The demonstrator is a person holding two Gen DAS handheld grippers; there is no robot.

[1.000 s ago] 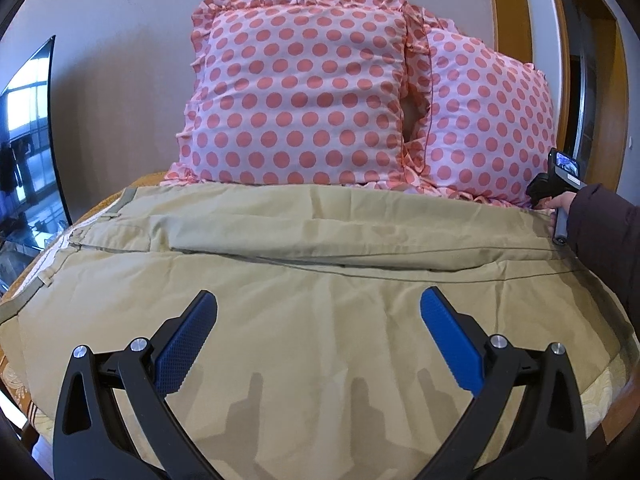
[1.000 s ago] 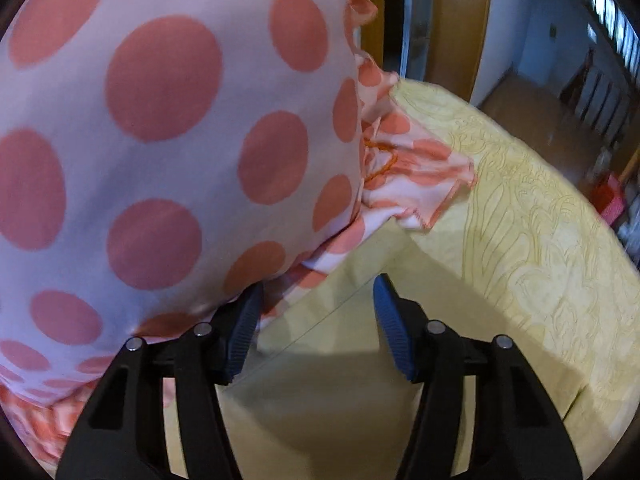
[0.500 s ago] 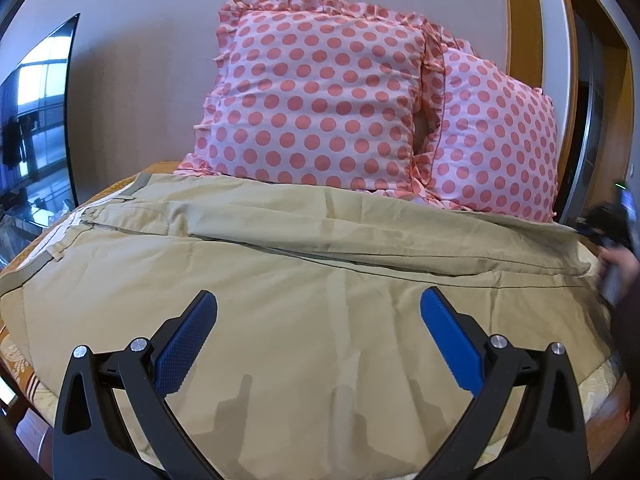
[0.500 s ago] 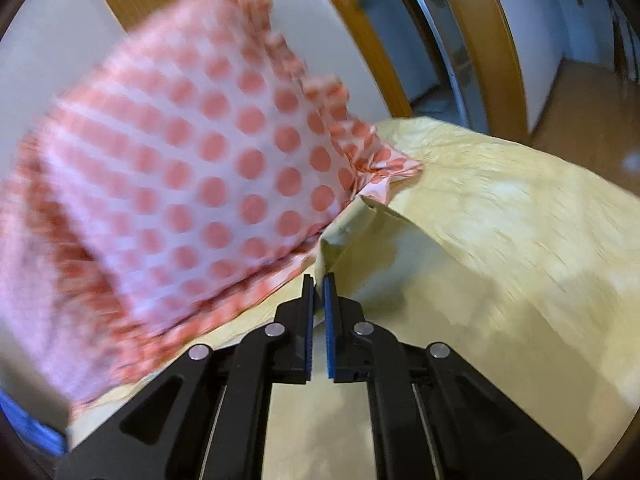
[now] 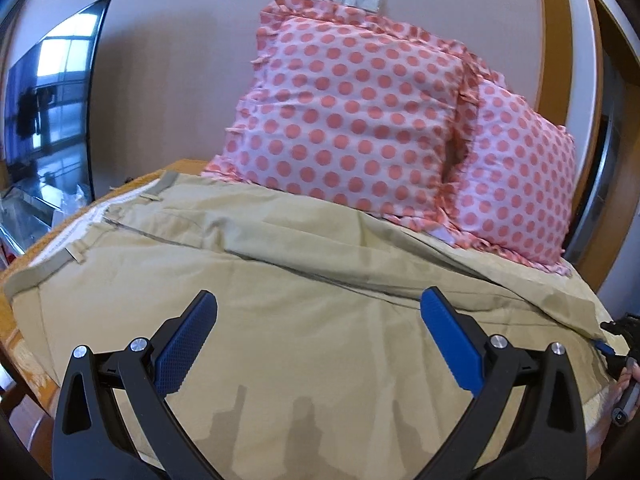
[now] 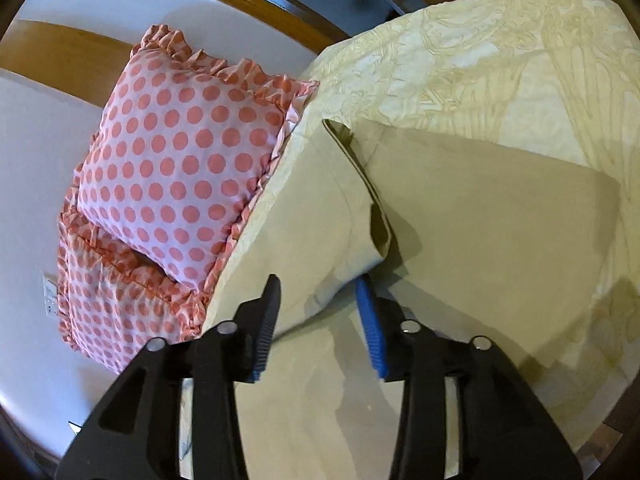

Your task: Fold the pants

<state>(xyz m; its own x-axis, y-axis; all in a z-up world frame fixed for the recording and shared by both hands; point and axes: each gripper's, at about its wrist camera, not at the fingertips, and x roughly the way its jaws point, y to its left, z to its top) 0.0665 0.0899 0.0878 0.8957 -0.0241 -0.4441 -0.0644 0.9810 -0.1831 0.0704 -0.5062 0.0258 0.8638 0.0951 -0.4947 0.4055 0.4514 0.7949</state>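
Half a second ago the right gripper [image 6: 318,324] was shut; now its jaws stand apart around a raised fold of the pants [image 6: 460,216], perhaps touching it. Those pants lie spread on the bed [image 6: 500,60], near the pillows [image 5: 352,112]. Above them the left gripper [image 5: 318,342] hangs, jaws wide, holding nothing.

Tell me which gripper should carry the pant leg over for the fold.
Right. The right gripper already sits at the khaki pants' leg end, hem fabric between its parted fingers. The left gripper hovers wide open above the mid-section, touching nothing.
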